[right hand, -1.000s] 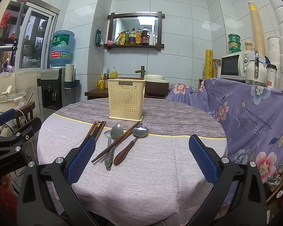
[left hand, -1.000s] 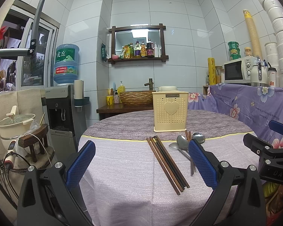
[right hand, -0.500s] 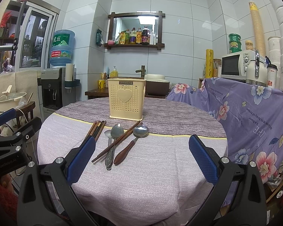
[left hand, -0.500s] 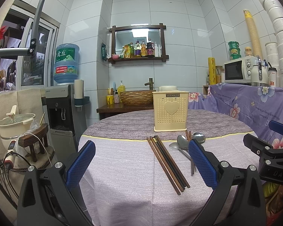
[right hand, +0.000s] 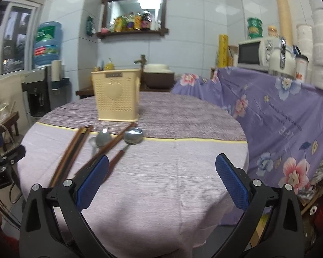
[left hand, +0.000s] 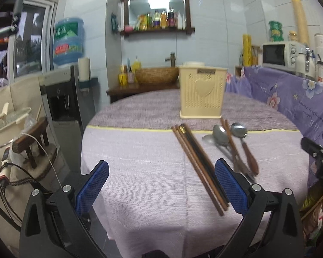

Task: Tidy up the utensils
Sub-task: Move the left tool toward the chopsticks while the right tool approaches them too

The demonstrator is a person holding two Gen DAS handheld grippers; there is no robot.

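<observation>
Left gripper (left hand: 161, 188): black frame with blue textured pads, fingers spread wide and holding nothing — it hangs above the near part of the round table.
Right gripper (right hand: 161, 185): same build, fingers also spread wide, nothing between them; its left pad (right hand: 93, 181) sits in front of the handle ends of the spoons.
Round table with pale lilac cloth (left hand: 140, 172): a darker purple-grey band covers its far half, edged by a thin yellow stripe.
Cream perforated plastic utensil holder with a heart on its front (left hand: 201, 93): upright on the darker band, behind the utensils.
Bundle of brown and black wooden chopsticks (left hand: 199, 164): lying flat on the lilac cloth, tips near the yellow stripe, running toward the left gripper's right pad.
Metal spoons (left hand: 220, 136): just beside the bundle on its right — one has a brown wooden handle (left hand: 248, 155), and a loose brown chopstick (left hand: 230, 138) lies across them.
Blur: both views are smeared, so fine detail of the spoons cannot be told.
</observation>
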